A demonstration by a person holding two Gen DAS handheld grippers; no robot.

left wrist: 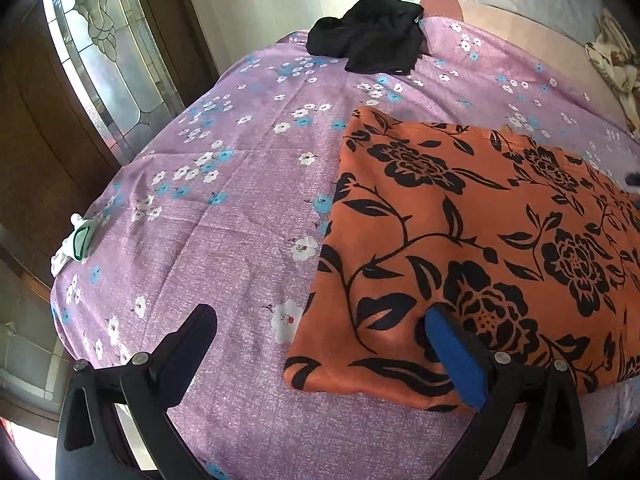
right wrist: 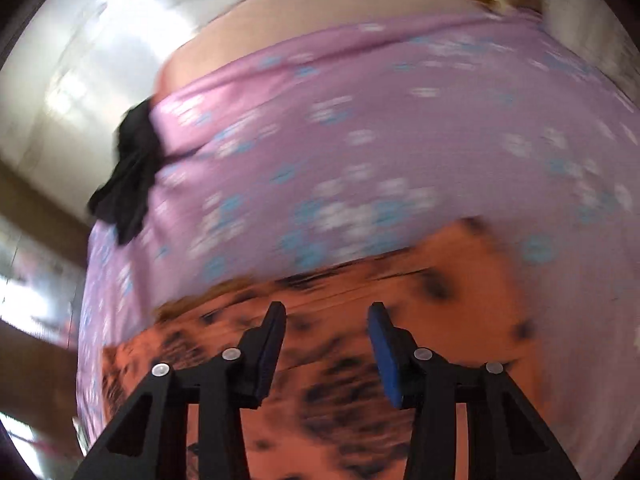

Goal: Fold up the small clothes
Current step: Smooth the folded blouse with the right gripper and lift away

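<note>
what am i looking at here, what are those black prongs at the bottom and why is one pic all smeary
There is no robot here. A person holds a two-finger gripper in each hand, and a small wide-angle camera on each looks along its fingers. The black prongs are those fingers.

The sharp picture comes from the left gripper. Its jaws stand wide apart with nothing between them.

The smeary picture comes from the right gripper; the smear is motion blur. Its jaws are apart too, holding nothing.

Both look down on a bed with a purple flowered sheet. On it lies an orange cloth with black flowers, already folded flat. A crumpled black garment sits farther back, and a small white and green item at the left edge.
</note>
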